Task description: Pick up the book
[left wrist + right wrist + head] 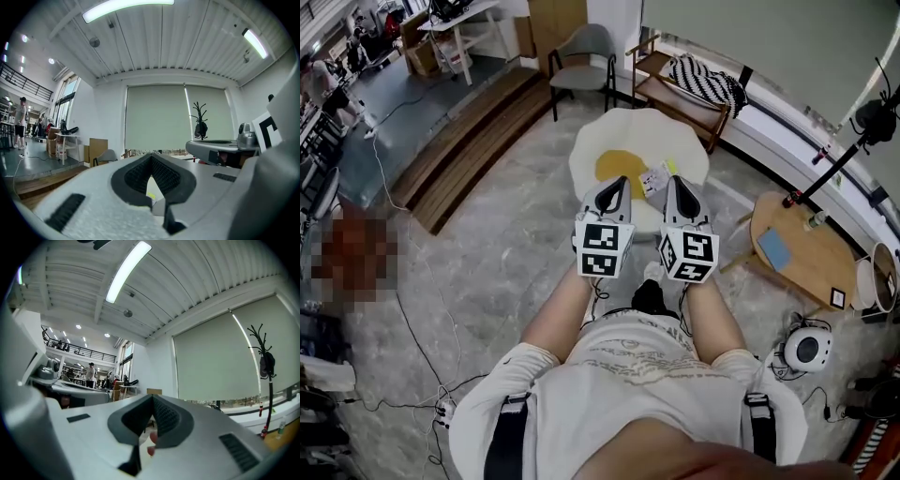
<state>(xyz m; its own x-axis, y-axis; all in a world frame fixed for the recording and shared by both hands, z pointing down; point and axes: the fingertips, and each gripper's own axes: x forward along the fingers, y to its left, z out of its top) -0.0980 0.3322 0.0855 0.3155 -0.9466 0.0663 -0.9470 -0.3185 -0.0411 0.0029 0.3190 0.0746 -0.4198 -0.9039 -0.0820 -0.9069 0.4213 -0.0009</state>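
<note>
The book (655,177), a thin white booklet with coloured print, lies on the right part of a low round white table (592,150) that has a yellow middle. My left gripper (615,183) and right gripper (676,181) are held side by side, pointing level at the table, with their tips over its near edge. The book lies between the two tips, just beyond them. In the left gripper view the left gripper (151,157) has its dark pads meeting at the tip with nothing between them. In the right gripper view the right gripper (153,397) stands the same way, shut and empty.
A grey chair (584,49) and a wooden bench (680,103) with a striped cushion (706,81) stand behind the table. To the right are a low wooden table (811,262) and a black stand (839,161). A wooden platform (464,141) runs at the left. Cables trail on the floor.
</note>
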